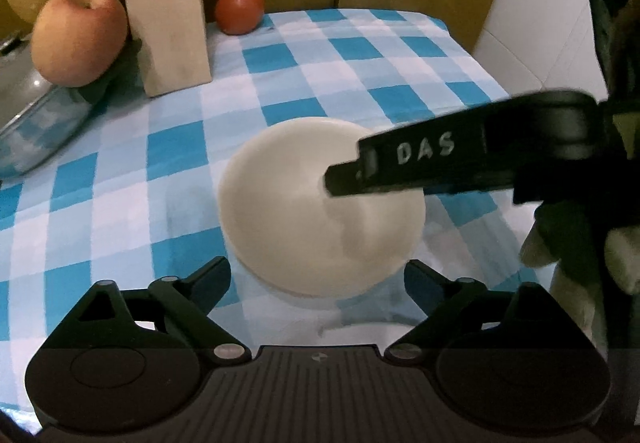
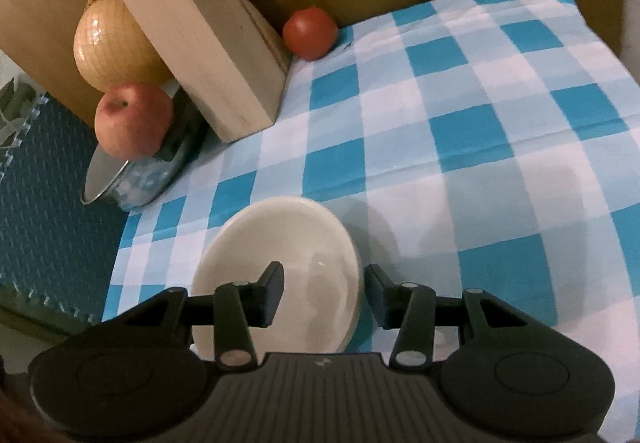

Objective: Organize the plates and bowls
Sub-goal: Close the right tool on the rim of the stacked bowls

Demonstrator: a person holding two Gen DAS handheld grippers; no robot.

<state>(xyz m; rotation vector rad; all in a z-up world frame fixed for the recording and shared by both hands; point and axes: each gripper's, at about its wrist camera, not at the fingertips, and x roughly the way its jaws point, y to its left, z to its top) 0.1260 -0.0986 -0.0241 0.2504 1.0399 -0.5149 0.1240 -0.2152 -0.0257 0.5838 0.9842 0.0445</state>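
Nearest my left gripper (image 1: 318, 275), spread wide and gripping nothing, sits the cream plate (image 1: 296, 211) on the checked cloth (image 1: 120, 171), nothing on it. My right gripper (image 2: 325, 295) straddles its rim, fingers parted and not pressing, one finger lettered "DAS". Beyond, an apple (image 1: 80, 37) rests on a steel pan (image 1: 36, 123) beside the knife block (image 1: 168, 11).

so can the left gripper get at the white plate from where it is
Probably yes. The left gripper has its jaws spread wide at the near rim of the white plate, with nothing between. The right gripper straddles the plate's opposite rim and could crowd it.
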